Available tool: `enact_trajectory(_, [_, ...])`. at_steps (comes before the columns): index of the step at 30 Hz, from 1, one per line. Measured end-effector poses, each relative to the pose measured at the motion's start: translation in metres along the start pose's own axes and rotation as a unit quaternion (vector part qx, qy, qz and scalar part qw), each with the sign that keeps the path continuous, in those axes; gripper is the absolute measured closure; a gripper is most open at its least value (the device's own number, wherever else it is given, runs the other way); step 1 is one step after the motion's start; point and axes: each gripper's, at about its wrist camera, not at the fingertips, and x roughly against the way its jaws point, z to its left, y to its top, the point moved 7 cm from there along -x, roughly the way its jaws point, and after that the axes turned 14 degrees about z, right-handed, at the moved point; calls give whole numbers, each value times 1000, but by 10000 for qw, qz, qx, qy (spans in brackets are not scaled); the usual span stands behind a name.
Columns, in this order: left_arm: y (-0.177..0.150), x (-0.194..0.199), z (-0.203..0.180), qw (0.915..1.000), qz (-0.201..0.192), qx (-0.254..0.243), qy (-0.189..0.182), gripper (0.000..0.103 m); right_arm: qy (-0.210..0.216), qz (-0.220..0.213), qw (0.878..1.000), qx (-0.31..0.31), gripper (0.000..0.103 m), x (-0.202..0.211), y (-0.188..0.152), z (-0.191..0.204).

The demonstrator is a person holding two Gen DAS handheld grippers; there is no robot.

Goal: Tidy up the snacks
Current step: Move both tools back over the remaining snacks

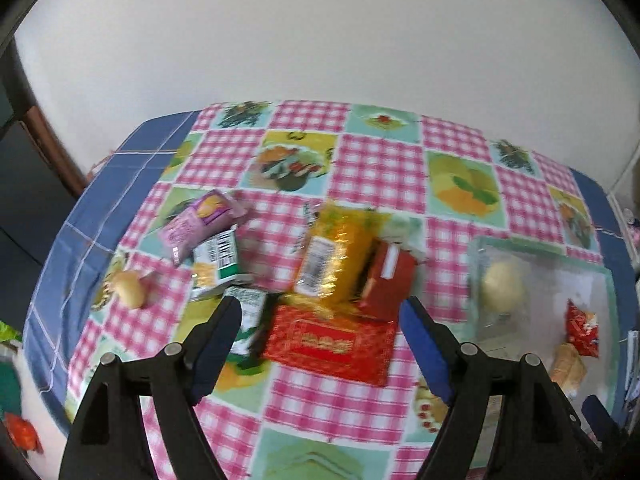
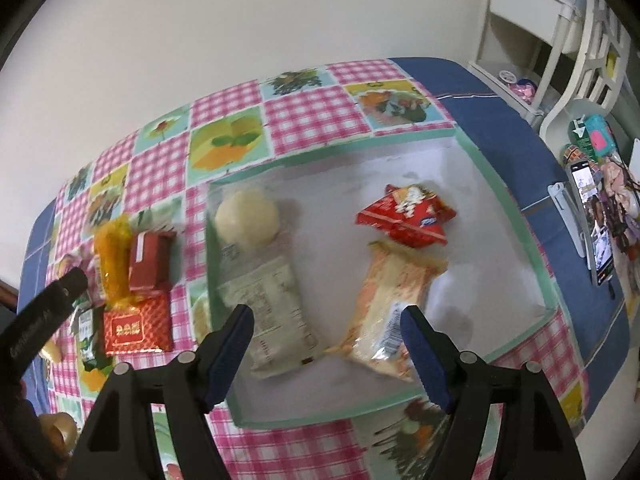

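Note:
My left gripper is open above a heap of loose snacks on the checked tablecloth, with nothing between its fingers. The heap holds a flat red packet, a yellow packet, a red box, green-and-white packets and a purple packet. A small bun lies apart to the left. My right gripper hangs open and empty over the green-rimmed tray. In the tray lie a round pale bun, a white packet, a peach packet and a red snack bag.
The tray sits right of the heap, near the table's right edge. A phone on a stand and a white shelf are beyond that edge. A white wall backs the table. The left gripper's black finger shows beside the heap.

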Motion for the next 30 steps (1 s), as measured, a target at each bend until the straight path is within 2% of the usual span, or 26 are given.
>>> enact_trajectory(3, [-1,-3,8,10000,33,-32,47,21,-54,3,10000,24,19,-2,-3,8])
enact_trajectory(6, [-1,-1,18,9998,-63,-63,190,19,-33,45,9999,93,10,-6,-4,15])
enact_trajectory(9, [3,0,29,9993,-163,-55,331,10,-85,3,9998,203,0,-8,-4,24])
enact_trajectory(14, [9,-5,52,9990,-200,120,388,9,58,-103,9996,272,0,-9,-2,37])
enact_trajectory(19, [15,-16,82,9988,-42,443,227,8,358,-156,9983,423,0,-12,-1,63])
enact_trajectory(22, [15,-22,98,9981,22,569,249,2,568,-230,9969,499,0,-11,-1,83])
enact_trajectory(30, [13,-45,159,9914,392,1244,143,0,895,70,9913,959,0,-29,-13,139])
